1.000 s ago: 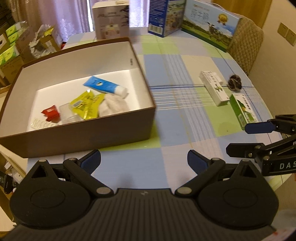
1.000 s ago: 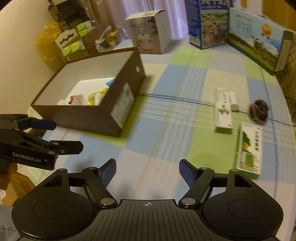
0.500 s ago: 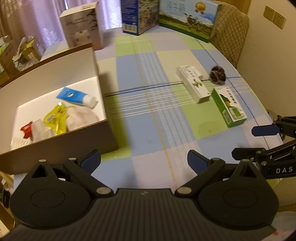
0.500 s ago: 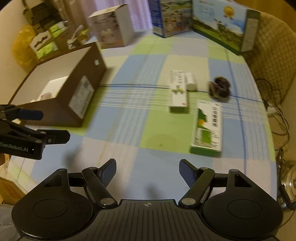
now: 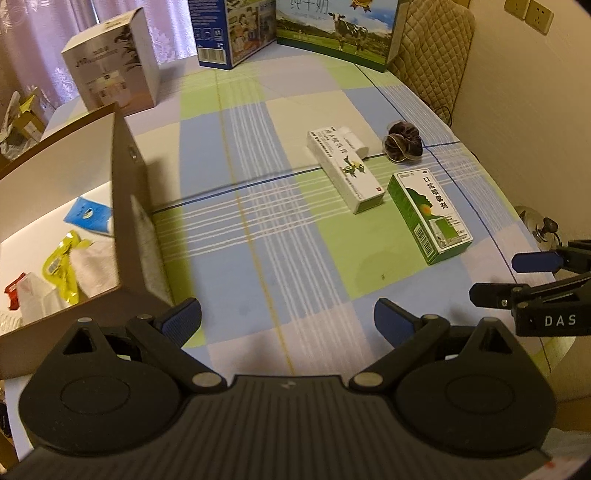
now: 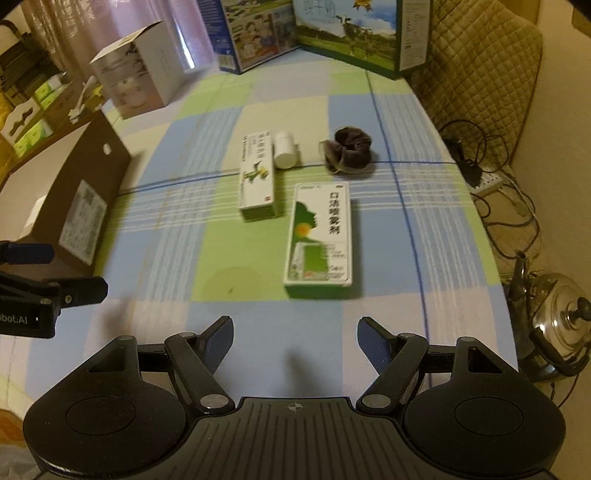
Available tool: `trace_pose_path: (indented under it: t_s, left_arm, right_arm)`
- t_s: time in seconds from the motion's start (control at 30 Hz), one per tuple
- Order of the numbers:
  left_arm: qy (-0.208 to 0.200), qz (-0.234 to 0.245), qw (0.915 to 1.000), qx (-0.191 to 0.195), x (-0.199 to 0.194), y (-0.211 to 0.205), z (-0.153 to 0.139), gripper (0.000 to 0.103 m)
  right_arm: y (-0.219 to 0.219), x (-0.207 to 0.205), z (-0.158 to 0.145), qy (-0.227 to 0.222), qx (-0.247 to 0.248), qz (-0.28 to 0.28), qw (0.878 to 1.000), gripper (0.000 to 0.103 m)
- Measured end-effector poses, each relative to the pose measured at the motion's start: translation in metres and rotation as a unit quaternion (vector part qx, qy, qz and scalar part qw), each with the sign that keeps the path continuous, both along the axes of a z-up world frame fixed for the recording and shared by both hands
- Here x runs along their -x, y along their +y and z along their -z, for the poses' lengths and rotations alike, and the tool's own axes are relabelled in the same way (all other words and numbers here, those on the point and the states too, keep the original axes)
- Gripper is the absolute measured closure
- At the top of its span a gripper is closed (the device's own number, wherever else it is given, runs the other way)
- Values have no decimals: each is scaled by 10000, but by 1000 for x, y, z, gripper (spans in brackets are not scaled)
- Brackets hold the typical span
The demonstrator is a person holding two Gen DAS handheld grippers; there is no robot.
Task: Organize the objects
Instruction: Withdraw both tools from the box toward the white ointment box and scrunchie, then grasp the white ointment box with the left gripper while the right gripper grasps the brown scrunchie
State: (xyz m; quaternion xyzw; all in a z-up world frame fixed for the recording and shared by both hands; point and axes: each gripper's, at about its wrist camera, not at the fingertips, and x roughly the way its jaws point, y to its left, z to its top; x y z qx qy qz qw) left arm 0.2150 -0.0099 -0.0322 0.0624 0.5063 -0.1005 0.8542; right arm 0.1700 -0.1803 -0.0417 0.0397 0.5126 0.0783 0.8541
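Observation:
On the checked tablecloth lie a green and white box (image 5: 430,214) (image 6: 319,234), a long white box (image 5: 345,170) (image 6: 257,177), a small white bottle (image 5: 352,141) (image 6: 284,149) and a dark scrunchie (image 5: 402,142) (image 6: 349,149). A brown cardboard box (image 5: 127,206) (image 6: 81,199) at the left holds a blue tube (image 5: 88,216), a yellow packet (image 5: 61,266) and white wrappers. My left gripper (image 5: 288,321) hovers open over the near cloth beside that box. My right gripper (image 6: 295,343) is open too, just short of the green box, with nothing between its fingers.
Large printed cartons (image 5: 336,29) and a white carton (image 5: 110,74) stand along the table's far edge. A quilted chair back (image 6: 476,66) is at the far right. Cables, a power strip (image 6: 487,181) and a steel kettle (image 6: 557,314) lie on the floor to the right.
Both grippers have swung right, away from the brown box and toward the loose items. The green box and white box now sit nearer the centre of both views. Jaws stayed open.

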Motion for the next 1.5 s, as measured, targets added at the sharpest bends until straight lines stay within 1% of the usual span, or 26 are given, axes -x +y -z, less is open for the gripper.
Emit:
trace_pose_path:
  t_s: [0.2,0.33,0.5,0.63,0.8,0.93,1.0,1.1,1.13,1.2,1.23,1.27,1.33,1.37,1.4,1.5]
  left_arm:
    - [67,1,10000,-38,-17,-13,11,5]
    - [32,-21,10000,21,-30,-20,15,5]
    - [-21,-23,10000,90,-56,-34,21,6]
    - [-49,42,9999,145,-80,-49,27,7]
    - [-45,-8,9997,259,-111,-65,38,10]
    - [58,-101,9993,359,-134,-75,50,18]
    - [85,-145,9990,423,-145,-80,56,19]
    - [153,-171,9988,434,-158,-87,65,23]
    - [161,-179,9988,426,-162,-88,67,26]
    - [173,-193,9989,401,-170,-91,72,29]
    - [197,-196,9989,389,-173,-92,74,32]
    - [207,-187,9989,369,-175,-93,76,38]
    - [210,-142,9991,330,-177,-92,78,47]
    - [216,-136,9989,389,-178,-90,79,57]
    - [222,-136,9988,413,-178,-88,79,62]
    - [100,-129,9997,196,-177,-81,79,65]
  right_arm:
    - [-10,-14,6,-173,21,126,9998,31]
    - [-21,-28,7,-316,-17,235,9992,32]
    - [-37,-51,7,-441,16,410,9982,33]
    - [-50,-68,7,-536,9,509,9973,35]
    - [-64,-91,8,-603,-1,624,9962,36]
    - [-73,-105,8,-629,-8,678,9957,37]
    - [-77,-111,9,-630,-14,704,9955,37]
    - [-82,-119,11,-623,-45,724,9954,37]
    - [-84,-121,12,-629,-58,720,9954,37]
    - [-85,-125,13,-634,-80,674,9957,37]
    - [-85,-128,14,-636,-83,641,9959,37]
    - [-85,-130,15,-641,-81,609,9960,37]
    - [-84,-135,18,-660,-96,498,9965,37]
    - [-83,-138,19,-669,-113,430,9968,37]
    - [-81,-141,21,-671,-138,354,9970,37]
    - [-74,-150,24,-720,-223,72,9971,36]
